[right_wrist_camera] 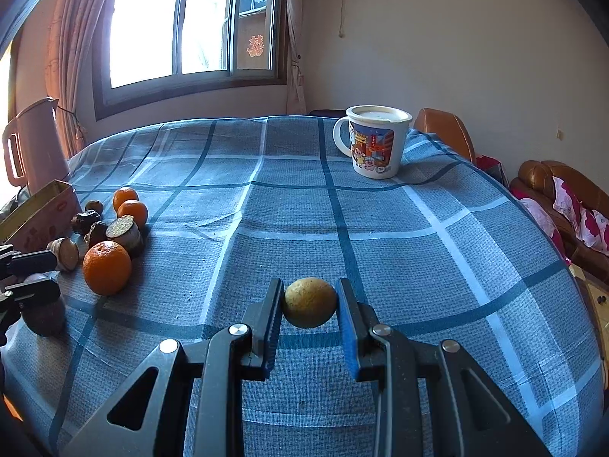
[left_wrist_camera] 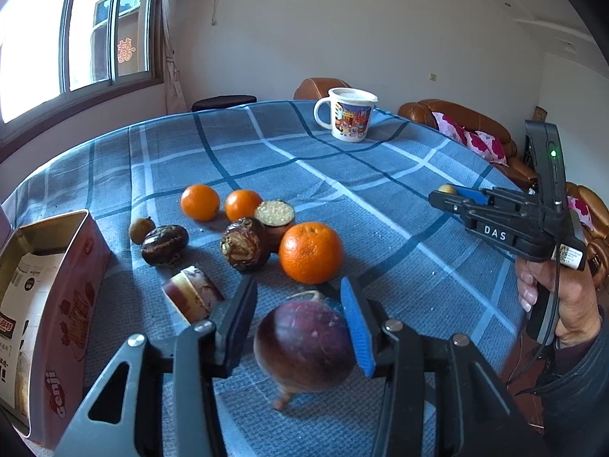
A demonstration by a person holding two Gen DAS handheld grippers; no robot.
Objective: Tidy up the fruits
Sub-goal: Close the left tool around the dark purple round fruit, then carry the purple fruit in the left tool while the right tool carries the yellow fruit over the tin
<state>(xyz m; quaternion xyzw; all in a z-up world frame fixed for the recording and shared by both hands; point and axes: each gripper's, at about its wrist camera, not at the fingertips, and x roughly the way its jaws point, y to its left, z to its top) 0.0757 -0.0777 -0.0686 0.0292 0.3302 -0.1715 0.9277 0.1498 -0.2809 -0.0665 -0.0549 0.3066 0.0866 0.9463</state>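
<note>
Much bare tablecloth lies between fruit pile and mug.

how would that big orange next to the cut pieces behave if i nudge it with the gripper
The big orange looks close to round, so a nudge would probably set it rolling across the checked tablecloth. The woven cloth may slow it soon. The dark fruit and the cut piece sit right beside it, so it would likely bump them.

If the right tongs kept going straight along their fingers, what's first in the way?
Likely only the tablecloth: the right tongs, shut on the small yellow-brown fruit, point downward at bare cloth. The mug sits farther right.
</note>
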